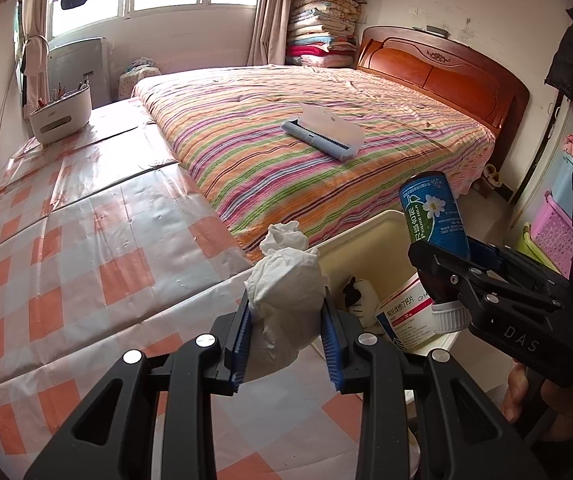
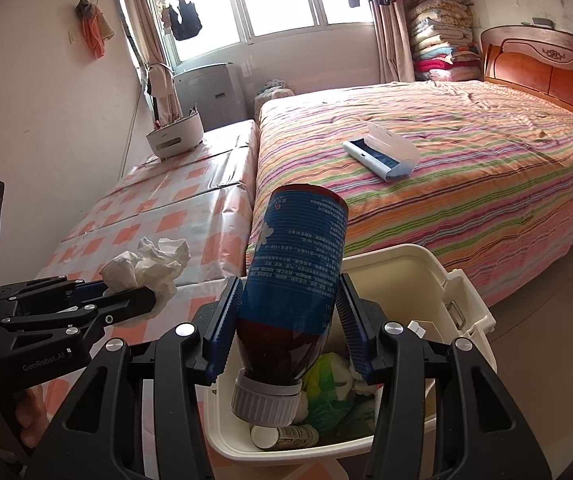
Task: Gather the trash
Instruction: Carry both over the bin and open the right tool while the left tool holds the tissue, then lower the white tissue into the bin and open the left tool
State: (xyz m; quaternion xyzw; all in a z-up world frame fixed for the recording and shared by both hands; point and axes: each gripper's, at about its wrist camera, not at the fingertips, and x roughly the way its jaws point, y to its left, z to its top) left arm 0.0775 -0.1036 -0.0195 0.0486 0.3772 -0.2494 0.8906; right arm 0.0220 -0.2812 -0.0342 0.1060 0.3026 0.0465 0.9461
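My left gripper (image 1: pixel 286 332) is shut on a crumpled white tissue (image 1: pixel 284 288), held over the checked table's near edge beside the cream bin (image 1: pixel 370 236). In the right wrist view the same left gripper (image 2: pixel 134 300) shows at the left with the tissue (image 2: pixel 154 264) bulging from its tip. My right gripper (image 2: pixel 290 328) is shut on a brown bottle with a blue label (image 2: pixel 298 264), cap end down, right above the open cream bin (image 2: pixel 442 276). The left wrist view shows that bottle (image 1: pixel 436 212) and the right gripper (image 1: pixel 446 276) over the bin.
The bin holds a medicine box (image 1: pixel 406 312), a small white bottle (image 2: pixel 282 436), green wrapping (image 2: pixel 330 384). A striped bed (image 1: pixel 306 136) with a blue-white lint roller (image 1: pixel 322 132) lies behind. A white desk organiser (image 1: pixel 60 114) stands on the orange-checked table (image 1: pixel 86 240). Pink baskets (image 1: pixel 554 232) sit at the right.
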